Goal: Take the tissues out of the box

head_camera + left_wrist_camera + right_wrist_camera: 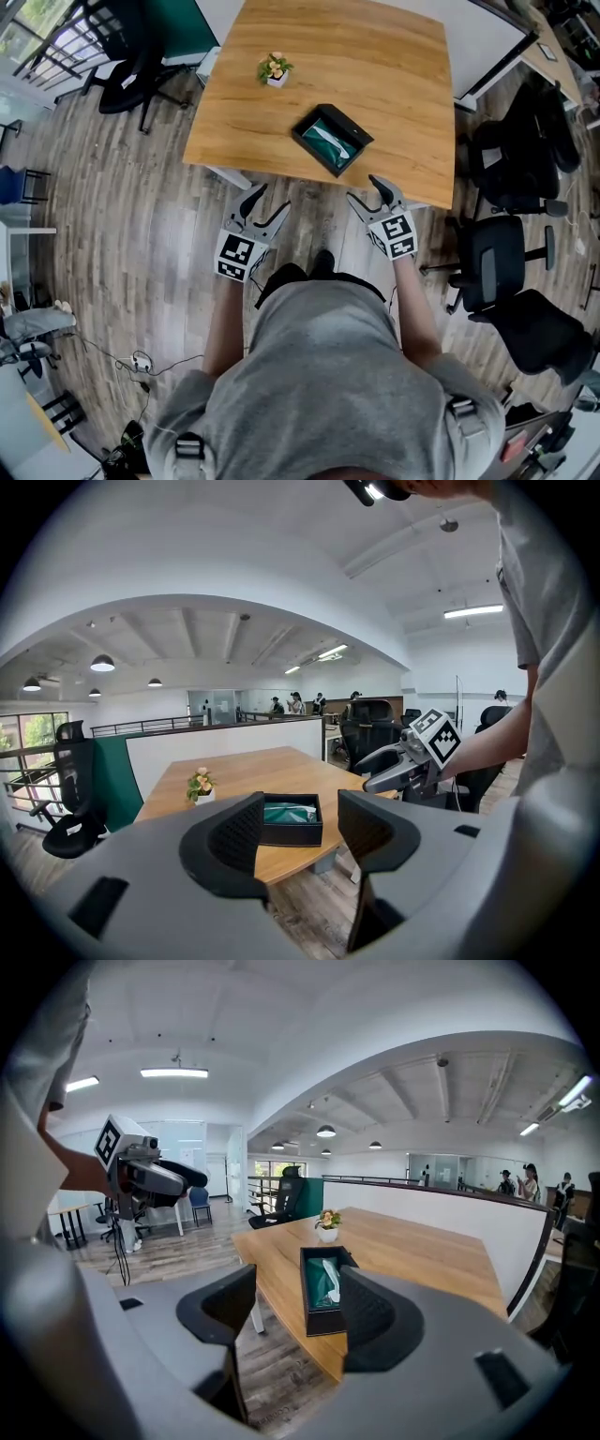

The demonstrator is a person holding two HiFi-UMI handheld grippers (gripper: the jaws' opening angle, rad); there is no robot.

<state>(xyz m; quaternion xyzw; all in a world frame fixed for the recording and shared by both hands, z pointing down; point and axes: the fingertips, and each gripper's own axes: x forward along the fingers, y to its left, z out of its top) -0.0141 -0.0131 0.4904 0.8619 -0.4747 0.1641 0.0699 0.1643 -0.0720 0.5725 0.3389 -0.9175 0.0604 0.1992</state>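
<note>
Grey left gripper (267,204) and right gripper (366,192) both hold their jaws apart and empty, just short of the near edge of the table (375,56). One dark box (312,152) rests near that edge, ahead of both. One white tissue (330,141) rises from its open top. Tissue is judged light, soft and easily torn, and the raised tuft is the place to grip. One potted plant (275,68) stands farther off.

Left claw (272,198) and right claw (363,189) both gape empty, angled slightly downward.
</note>
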